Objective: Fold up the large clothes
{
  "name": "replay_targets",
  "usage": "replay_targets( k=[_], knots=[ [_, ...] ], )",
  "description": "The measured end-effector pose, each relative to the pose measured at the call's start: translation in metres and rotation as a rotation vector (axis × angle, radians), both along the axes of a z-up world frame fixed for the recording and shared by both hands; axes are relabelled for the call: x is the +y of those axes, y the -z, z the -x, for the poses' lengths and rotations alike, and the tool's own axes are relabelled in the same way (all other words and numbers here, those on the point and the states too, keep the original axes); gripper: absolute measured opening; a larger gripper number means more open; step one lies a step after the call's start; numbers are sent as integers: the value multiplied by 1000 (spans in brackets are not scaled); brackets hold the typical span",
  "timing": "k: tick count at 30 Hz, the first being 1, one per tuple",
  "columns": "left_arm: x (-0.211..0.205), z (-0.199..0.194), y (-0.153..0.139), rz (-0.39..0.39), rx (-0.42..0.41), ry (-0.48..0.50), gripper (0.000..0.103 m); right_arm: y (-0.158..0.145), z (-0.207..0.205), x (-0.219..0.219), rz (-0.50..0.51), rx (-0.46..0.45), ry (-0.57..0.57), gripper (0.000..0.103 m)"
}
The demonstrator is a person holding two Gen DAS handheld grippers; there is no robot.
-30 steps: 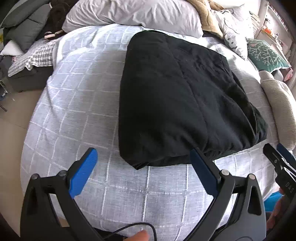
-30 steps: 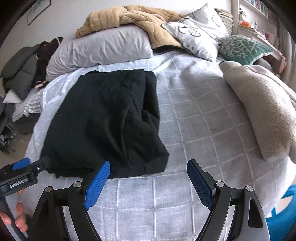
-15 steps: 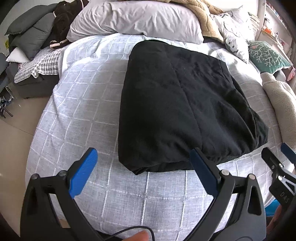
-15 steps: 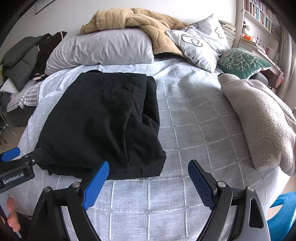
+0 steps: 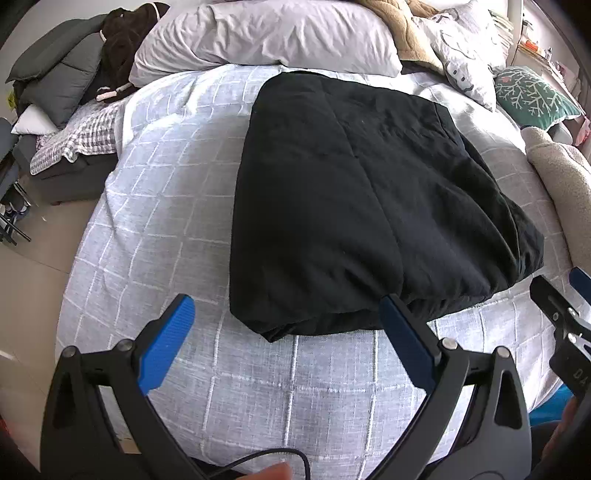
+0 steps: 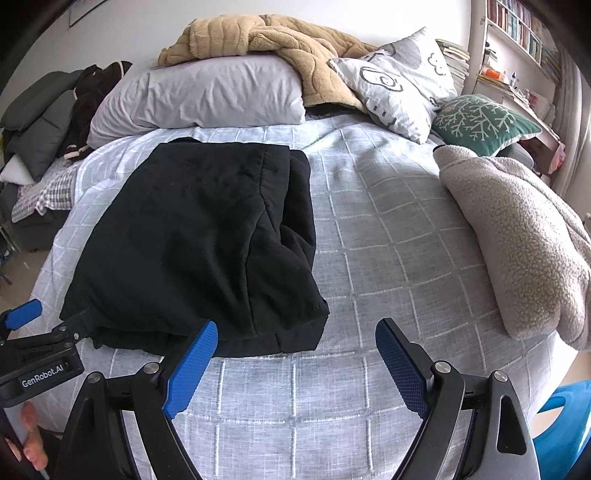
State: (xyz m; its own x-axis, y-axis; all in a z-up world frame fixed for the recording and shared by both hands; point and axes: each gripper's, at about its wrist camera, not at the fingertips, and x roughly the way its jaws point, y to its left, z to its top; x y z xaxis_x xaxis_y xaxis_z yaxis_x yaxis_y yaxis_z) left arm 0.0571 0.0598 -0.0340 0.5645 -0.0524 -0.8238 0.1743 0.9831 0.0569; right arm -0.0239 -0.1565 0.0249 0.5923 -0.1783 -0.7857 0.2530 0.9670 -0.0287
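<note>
A black garment [image 5: 362, 199] [image 6: 199, 240] lies folded into a thick rectangle on the grey checked bedspread [image 5: 162, 206] [image 6: 388, 240]. My left gripper [image 5: 288, 321] hovers open just in front of the garment's near edge, with nothing between its blue pads. My right gripper [image 6: 295, 350] stands open over bare bedspread off the garment's near right corner, holding nothing. Each gripper shows at the edge of the other's view: the right one [image 5: 565, 295] and the left one [image 6: 26, 325].
Pillows [image 6: 199, 99], a tan blanket [image 6: 280, 40] and a green cushion [image 6: 484, 122] crowd the head of the bed. A beige fleece throw [image 6: 517, 236] lies along the right side. Dark clothes pile on a seat [image 5: 66, 81] at the left. Shelves [image 6: 517, 33] stand at the far right.
Both views have pulled back and risen slightly, so the garment sits a little farther from the fingers. The garment has not moved and both grippers stay open.
</note>
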Motion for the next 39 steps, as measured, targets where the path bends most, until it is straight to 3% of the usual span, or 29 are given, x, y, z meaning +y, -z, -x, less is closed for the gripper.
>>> replay_targets(
  k=[39],
  knots=[
    [-8, 2, -1, 6, 12, 15, 100, 4, -3, 3, -23, 25, -18, 90]
  ],
)
